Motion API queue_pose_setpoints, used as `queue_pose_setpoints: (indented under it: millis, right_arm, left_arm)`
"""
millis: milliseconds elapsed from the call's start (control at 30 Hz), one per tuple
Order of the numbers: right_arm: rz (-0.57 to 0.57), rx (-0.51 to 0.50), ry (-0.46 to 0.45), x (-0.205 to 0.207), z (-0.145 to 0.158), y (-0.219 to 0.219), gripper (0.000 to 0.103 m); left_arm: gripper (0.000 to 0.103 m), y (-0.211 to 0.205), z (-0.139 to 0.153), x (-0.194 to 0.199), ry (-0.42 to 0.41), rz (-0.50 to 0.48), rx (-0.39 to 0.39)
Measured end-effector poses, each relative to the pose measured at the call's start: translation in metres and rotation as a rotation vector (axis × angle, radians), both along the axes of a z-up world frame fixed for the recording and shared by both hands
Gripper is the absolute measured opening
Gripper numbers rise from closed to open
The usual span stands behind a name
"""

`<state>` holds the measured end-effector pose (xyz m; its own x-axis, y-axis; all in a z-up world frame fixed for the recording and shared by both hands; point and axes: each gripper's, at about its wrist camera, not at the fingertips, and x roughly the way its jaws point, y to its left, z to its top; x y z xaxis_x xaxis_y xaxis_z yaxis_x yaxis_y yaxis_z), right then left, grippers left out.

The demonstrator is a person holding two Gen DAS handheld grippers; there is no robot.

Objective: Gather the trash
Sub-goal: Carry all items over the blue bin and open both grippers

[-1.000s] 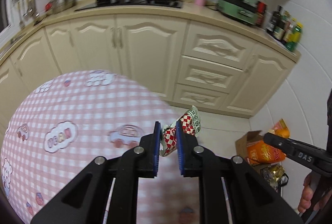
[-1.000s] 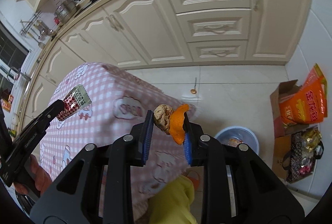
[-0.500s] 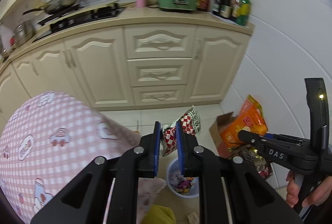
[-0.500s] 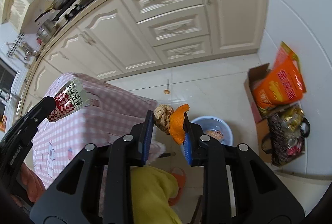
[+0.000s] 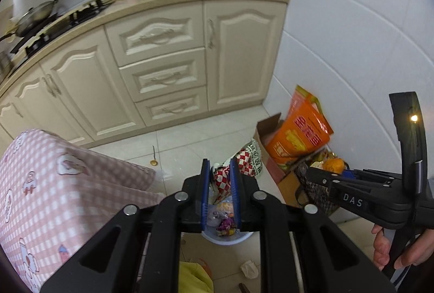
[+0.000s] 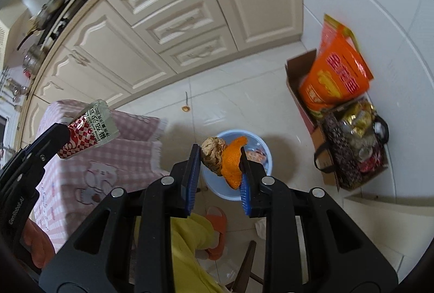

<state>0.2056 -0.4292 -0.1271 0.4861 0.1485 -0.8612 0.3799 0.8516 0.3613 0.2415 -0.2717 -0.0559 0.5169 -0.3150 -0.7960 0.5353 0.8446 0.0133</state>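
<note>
Above the blue bin (image 5: pixel 226 237), the left gripper (image 5: pixel 220 179) pinches a red-checked sauce packet (image 5: pixel 238 165). From the right wrist, the right gripper (image 6: pixel 218 170) clamps orange peel (image 6: pixel 232 162) and a brown lump (image 6: pixel 213 153) over the bin; letting go off-center could spill them onto the floor (image 6: pixel 230 92).

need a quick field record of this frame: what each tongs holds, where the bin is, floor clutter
left tongs: shut on packet, red-white checked
right tongs: shut on peel plus a brown lump
bin: blue, on the floor by the table, below both tongs, already holds trash
floor clutter: box with orange bag, dark tote, tissue
release: not yet done
</note>
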Motion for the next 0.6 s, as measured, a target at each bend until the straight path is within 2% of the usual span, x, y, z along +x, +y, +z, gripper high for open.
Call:
queue_pose_setpoints:
  millis: [267, 367, 400, 433, 467, 600]
  right_arm:
    - [-0.031, 0.027, 0.090, -0.013, -0.041, -0.009, 0.026]
    - [-0.029, 0.029, 0.114, -0.015, -0.049, -0.008, 0.026]
    - [-0.028, 0.030, 0.120, -0.016, -0.052, -0.007, 0.026]
    - [-0.028, 0.030, 0.124, -0.016, -0.053, -0.007, 0.026]
    - [-0.027, 0.031, 0.128, -0.016, -0.054, -0.006, 0.026]
    - [-0.020, 0.028, 0.140, -0.015, -0.056, 0.000, 0.026]
  left_arm:
    - [0.015, -0.027, -0.040, 0.000, 0.057, -0.072, 0.086]
    - [0.019, -0.030, -0.050, 0.003, 0.082, -0.074, 0.105]
    - [0.033, -0.031, -0.055, 0.005, 0.089, -0.072, 0.128]
    - [0.040, -0.031, -0.058, 0.007, 0.090, -0.064, 0.146]
    - [0.056, -0.029, -0.060, 0.008, 0.090, -0.054, 0.153]
    - [0.057, -0.017, -0.060, 0.011, 0.070, -0.038, 0.152]
